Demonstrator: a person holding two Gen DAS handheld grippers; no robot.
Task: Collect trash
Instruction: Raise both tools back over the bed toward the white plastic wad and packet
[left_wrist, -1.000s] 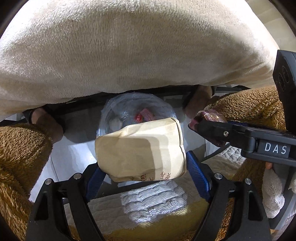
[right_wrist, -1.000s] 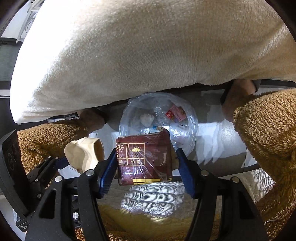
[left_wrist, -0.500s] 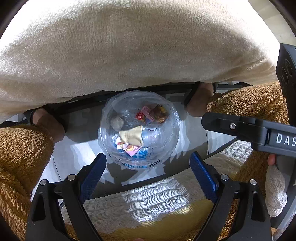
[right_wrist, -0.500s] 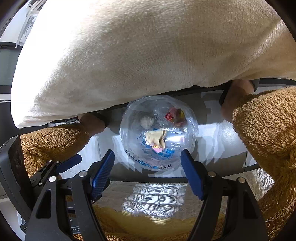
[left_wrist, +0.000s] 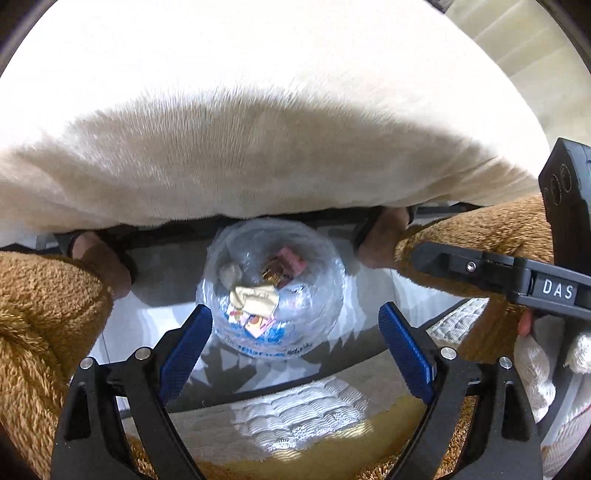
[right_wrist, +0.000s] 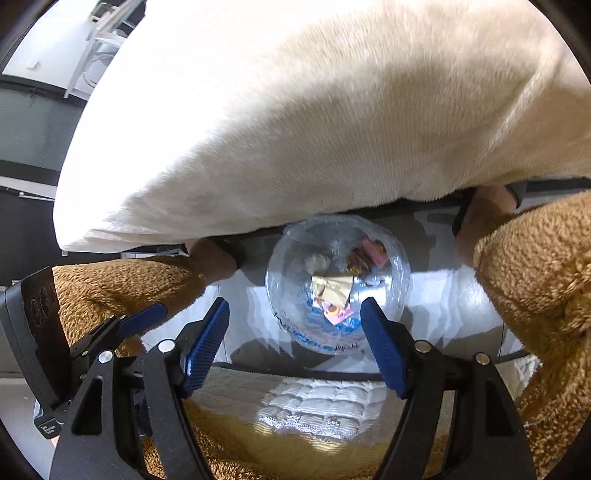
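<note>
A clear plastic trash bag (left_wrist: 275, 288) stands open on the floor below both grippers; it also shows in the right wrist view (right_wrist: 338, 284). Inside lie a crumpled beige paper bag (left_wrist: 255, 300), a dark red wrapper (left_wrist: 275, 273), a pink wrapper and other scraps. The beige paper bag (right_wrist: 331, 287) and the dark red wrapper (right_wrist: 357, 260) show there too. My left gripper (left_wrist: 295, 341) is open and empty above the bag. My right gripper (right_wrist: 295, 338) is open and empty above it too; one of its fingers (left_wrist: 480, 269) crosses the right of the left wrist view.
A cream fleece top (left_wrist: 258, 155) overhangs the upper view. Brown fleece-clad legs (left_wrist: 40, 306) and bare feet (left_wrist: 384, 240) flank the bag. A white quilted mattress edge with a yellow blanket (left_wrist: 295, 417) lies directly below the grippers. The left gripper (right_wrist: 122, 325) shows at the left of the right wrist view.
Both grippers opened and let go: the beige paper bag dropped from the left, the dark red wrapper from the right. Both now lie in the trash bag. The grippers have lifted slightly.
</note>
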